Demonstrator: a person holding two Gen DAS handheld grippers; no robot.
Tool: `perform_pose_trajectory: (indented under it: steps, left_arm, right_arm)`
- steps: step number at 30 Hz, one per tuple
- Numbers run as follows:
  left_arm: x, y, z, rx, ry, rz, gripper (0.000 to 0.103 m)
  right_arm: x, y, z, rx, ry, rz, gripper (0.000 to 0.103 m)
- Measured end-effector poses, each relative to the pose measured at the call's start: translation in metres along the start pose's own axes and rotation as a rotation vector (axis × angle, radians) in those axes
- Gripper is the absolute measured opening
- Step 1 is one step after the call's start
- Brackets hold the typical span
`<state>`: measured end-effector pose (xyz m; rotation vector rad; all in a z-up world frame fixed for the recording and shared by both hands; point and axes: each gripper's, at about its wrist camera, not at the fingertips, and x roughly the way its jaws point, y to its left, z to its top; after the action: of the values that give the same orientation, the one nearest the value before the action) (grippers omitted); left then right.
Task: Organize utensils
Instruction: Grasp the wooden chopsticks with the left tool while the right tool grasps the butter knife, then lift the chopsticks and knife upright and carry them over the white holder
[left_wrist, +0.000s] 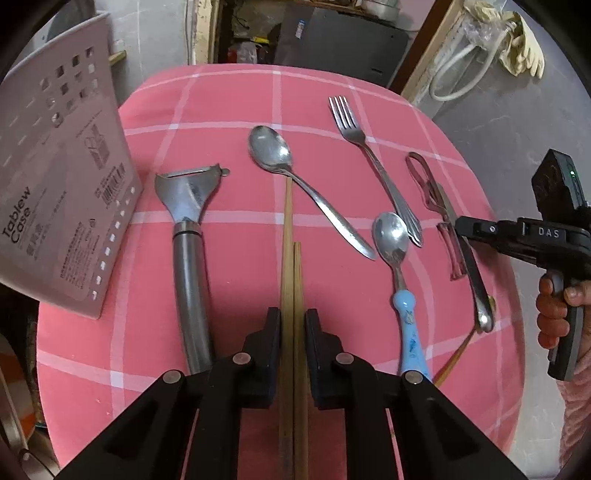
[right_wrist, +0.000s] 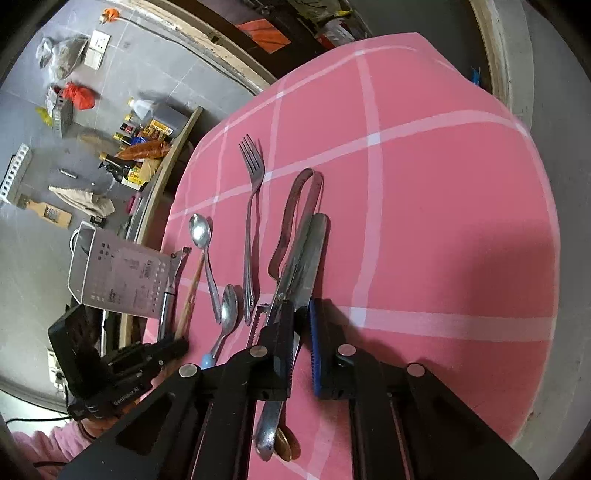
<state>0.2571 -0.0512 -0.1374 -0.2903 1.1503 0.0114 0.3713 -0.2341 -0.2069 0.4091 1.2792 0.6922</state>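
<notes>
One tilted case (left_wrist: 55, 184) beside peeler (left_wrist: 188, 236)

Chopsticks (left_wrist: 291, 280): near ends hidden under the left gripper (left_wrist: 292, 332), running off the bottom edge. Peeler (left_wrist: 188, 236): handle end hidden behind a gripper finger. Blue-handled spoon (left_wrist: 400, 280): handle tip covered likewise. Tableware case (left_wrist: 62, 177): fine print too small to read, left side cut by the lens rim. Right wrist view: tongs (right_wrist: 295, 236) partly hidden behind the right gripper (right_wrist: 301, 343); floor clutter blurred.
</notes>
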Motion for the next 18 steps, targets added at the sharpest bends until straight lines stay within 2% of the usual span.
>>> perform_pose_trajectory:
  steps: [6,12,18]
  left_arm:
    - [-0.010,-0.001,-0.007,-0.018,-0.024,-0.062,0.012]
    - [-0.034,-0.003,-0.020,-0.004,-0.053,-0.112,0.012]
    - [-0.064,-0.003,-0.030,-0.005,-0.116,-0.183,0.012]
  right_arm:
    - [-0.005,0.009,-0.017,0.019,-0.048,0.042,0.002]
    - [-0.028,0.012,-0.046,0.033,-0.100,0.031,0.002]
    - [-0.062,0.021,-0.073,0.106,-0.255,0.063,0.002]
